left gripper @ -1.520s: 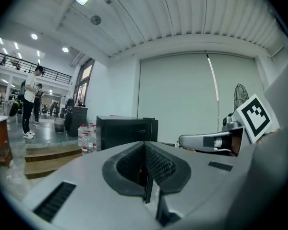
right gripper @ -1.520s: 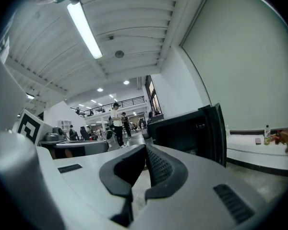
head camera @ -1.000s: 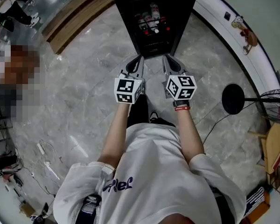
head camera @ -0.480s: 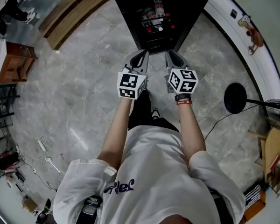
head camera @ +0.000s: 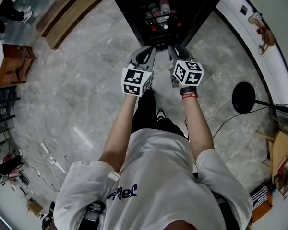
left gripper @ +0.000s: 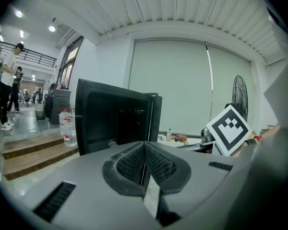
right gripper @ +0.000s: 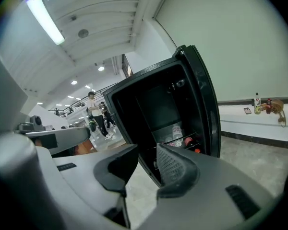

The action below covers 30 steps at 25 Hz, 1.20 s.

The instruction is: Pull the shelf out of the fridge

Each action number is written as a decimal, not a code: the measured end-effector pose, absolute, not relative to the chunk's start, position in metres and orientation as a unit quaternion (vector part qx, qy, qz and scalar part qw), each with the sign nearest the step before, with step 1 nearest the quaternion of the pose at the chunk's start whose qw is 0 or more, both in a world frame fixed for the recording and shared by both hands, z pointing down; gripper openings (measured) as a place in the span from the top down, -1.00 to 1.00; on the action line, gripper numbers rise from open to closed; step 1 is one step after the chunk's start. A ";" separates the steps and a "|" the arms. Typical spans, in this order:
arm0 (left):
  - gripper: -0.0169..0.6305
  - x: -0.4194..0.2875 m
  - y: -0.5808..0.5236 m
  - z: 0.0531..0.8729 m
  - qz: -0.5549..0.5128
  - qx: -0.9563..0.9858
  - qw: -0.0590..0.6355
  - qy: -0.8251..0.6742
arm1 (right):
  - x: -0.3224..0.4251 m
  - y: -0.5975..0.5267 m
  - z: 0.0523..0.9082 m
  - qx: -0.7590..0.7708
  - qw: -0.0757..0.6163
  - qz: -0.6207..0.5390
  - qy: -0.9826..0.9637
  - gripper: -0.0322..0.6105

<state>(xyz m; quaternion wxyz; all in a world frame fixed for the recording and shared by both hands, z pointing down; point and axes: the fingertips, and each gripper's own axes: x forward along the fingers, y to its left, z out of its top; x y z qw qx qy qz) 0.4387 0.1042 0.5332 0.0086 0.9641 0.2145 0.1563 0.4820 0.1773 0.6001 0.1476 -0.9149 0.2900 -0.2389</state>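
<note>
Looking down from the head view, I see both arms stretched toward the black fridge (head camera: 182, 6), which stands open on the grey floor. The left gripper (head camera: 145, 56) and right gripper (head camera: 176, 53) are side by side, just short of its foot. From up there I cannot read the jaws properly.

The left gripper view settles that side: its ribbed pads are pressed together with nothing between them. It catches only the fridge's dark outside, plus water bottles (left gripper: 68, 128) on a wooden step and a fan (left gripper: 240, 94).

The right gripper view looks straight into the cabinet. There the shelf (right gripper: 182, 140) sits inside, low down, carrying a few drinks (right gripper: 177, 131). The right jaws stand apart, having just been opening, with nothing between them and clear of the shelf.
</note>
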 end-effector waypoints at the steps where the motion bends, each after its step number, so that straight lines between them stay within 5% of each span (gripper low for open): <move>1: 0.89 0.442 0.105 0.536 0.158 0.963 0.012 0.218 | 0.488 0.176 0.603 -0.914 0.150 -0.240 0.291 0.53; 20: 0.90 0.501 0.072 0.586 0.160 0.962 0.007 0.220 | 0.589 0.116 0.677 -0.888 0.242 -0.264 0.289 0.26; 30: 0.90 0.521 0.056 0.609 0.154 0.964 0.016 0.218 | 0.625 0.098 0.723 -0.854 0.349 -0.282 0.262 0.10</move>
